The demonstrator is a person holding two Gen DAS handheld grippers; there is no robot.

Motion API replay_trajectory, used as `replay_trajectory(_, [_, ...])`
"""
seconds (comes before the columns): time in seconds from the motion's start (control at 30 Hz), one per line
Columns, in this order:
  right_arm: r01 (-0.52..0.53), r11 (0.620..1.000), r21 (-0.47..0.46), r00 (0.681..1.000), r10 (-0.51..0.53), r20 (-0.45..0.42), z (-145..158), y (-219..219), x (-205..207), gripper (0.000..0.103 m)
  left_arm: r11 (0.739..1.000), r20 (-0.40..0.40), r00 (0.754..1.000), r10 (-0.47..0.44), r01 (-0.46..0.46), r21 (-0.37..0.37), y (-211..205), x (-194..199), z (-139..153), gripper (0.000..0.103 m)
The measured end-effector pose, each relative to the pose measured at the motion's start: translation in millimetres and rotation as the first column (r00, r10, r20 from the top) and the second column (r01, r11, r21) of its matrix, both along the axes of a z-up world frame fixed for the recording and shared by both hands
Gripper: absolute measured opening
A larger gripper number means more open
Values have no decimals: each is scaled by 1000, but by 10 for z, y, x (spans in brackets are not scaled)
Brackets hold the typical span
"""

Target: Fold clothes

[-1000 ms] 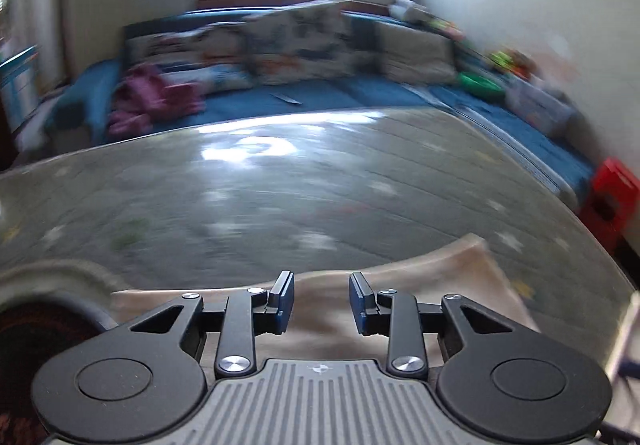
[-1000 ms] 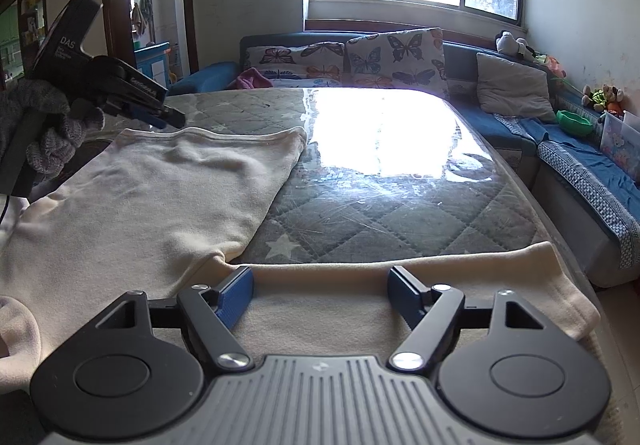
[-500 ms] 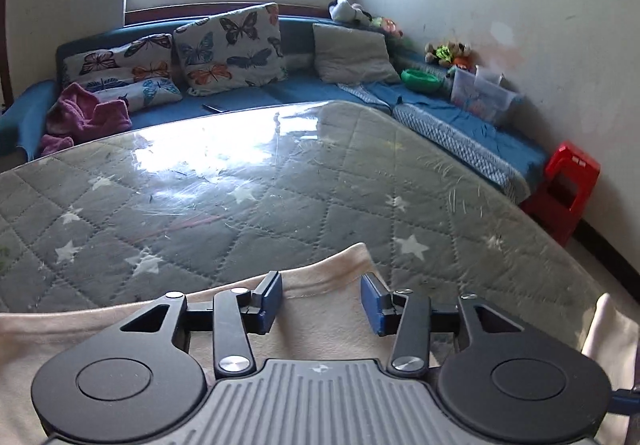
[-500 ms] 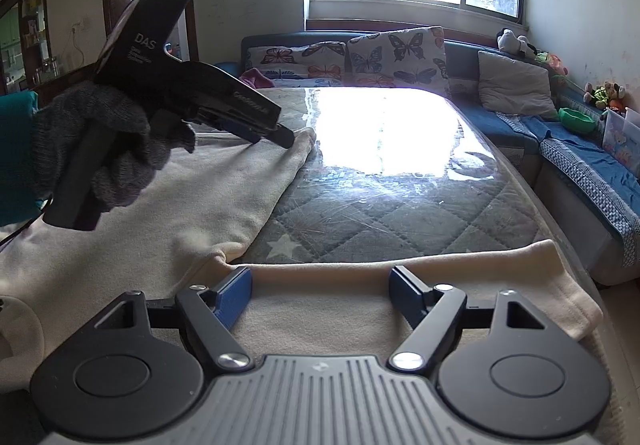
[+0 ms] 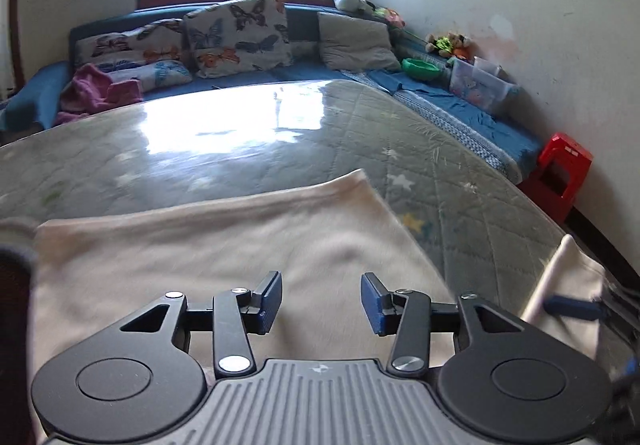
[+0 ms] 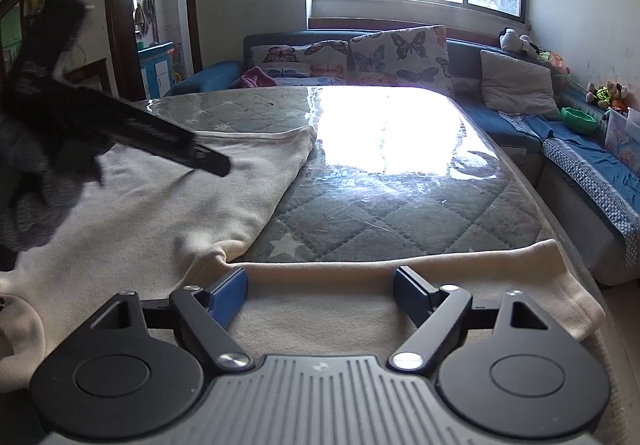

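A cream garment (image 5: 240, 241) lies spread on the plastic-covered mattress (image 5: 240, 133). My left gripper (image 5: 321, 301) hovers open over its middle, with nothing between the blue pads (image 5: 270, 301). In the right wrist view the same gripper (image 6: 208, 161), held by a grey-gloved hand (image 6: 36, 197), shows blurred above the garment's (image 6: 160, 205) far part. My right gripper (image 6: 320, 295) stands over a flat strip of the garment at the mattress's near edge. Its jaws are opening and the cloth lies under them, not pinched. A blue finger (image 5: 572, 307) of the right gripper shows at the left wrist view's right edge.
A blue corner sofa (image 6: 520, 125) with butterfly cushions (image 6: 400, 53) runs behind and along the right of the mattress. A pink cloth (image 5: 100, 93), a green bowl (image 5: 420, 67), a clear plastic box (image 5: 480, 83) and a red stool (image 5: 560, 173) stand around it. A doorway (image 6: 160, 25) opens at the left.
The left gripper pulled back from the garment's far corner, so more cloth lies ahead of it, and its jaws stand wider. The right gripper's jaws have spread a little. The garment lies still.
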State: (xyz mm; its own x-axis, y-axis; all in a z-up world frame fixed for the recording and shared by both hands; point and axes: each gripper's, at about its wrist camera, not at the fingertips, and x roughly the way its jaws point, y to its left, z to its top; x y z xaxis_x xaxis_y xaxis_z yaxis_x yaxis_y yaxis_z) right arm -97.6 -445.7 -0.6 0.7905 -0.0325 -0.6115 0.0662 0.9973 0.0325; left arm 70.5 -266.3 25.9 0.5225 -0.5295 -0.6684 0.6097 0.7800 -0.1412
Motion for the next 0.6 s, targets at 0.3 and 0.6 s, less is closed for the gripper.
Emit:
replay_trajectory(0.3, [2, 1000, -13, 1000, -2, 7, 19, 16, -25, 85, 997, 51, 996, 78, -79, 22, 956, -706, 95, 56])
replay_trajectory(0.6, [-172, 981, -86, 984, 176, 36, 299, 588, -252, 89, 998, 143, 989, 44, -51, 47, 1202, -1450, 16, 57])
